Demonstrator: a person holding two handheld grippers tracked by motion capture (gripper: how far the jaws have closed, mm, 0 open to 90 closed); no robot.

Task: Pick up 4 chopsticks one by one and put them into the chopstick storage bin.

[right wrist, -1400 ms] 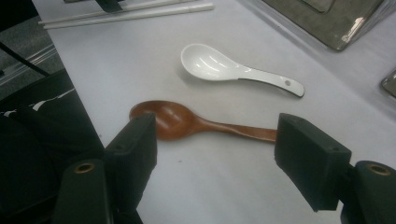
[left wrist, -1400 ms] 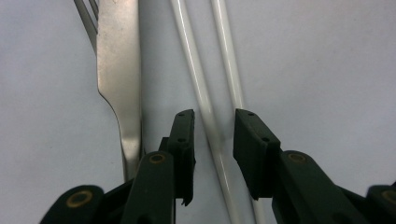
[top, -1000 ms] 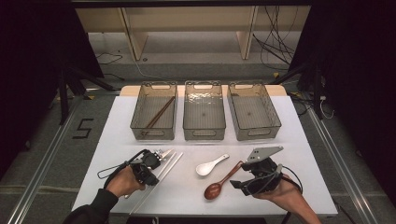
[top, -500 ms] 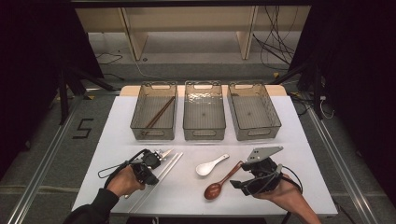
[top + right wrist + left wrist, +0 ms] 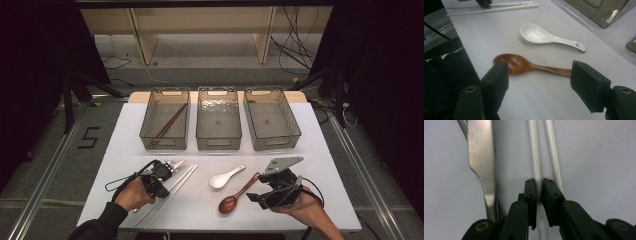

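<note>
Pinching one white chopstick (image 5: 535, 157), your left tool (image 5: 539, 192) has just been closing, and its two black jaws now press on that stick from both sides, low over the bench (image 5: 320, 150). The second white chopstick (image 5: 552, 155) lies just beside it, outside the jaws, running parallel. A metal fork (image 5: 482, 162) rests a little further off on the other side of the clamped stick (its tines disappear under the tool body). In the high view the chopstick pair sits at the near left of the bench, slanting toward the far right.

Your right tool (image 5: 539, 80) stands wide apart, grasping nothing, with the brown wooden spoon (image 5: 529, 66) lying flat on the bench between and just beyond its jaws; neither pad touches it. The white ceramic spoon (image 5: 544, 37) lies close behind, bowl up. Three clear bins line the far side: the left bin (image 5: 165, 142) holds a pair of dark chopsticks (image 5: 169, 122), the middle bin (image 5: 218, 145) and the right bin (image 5: 272, 145) sit alongside it.
</note>
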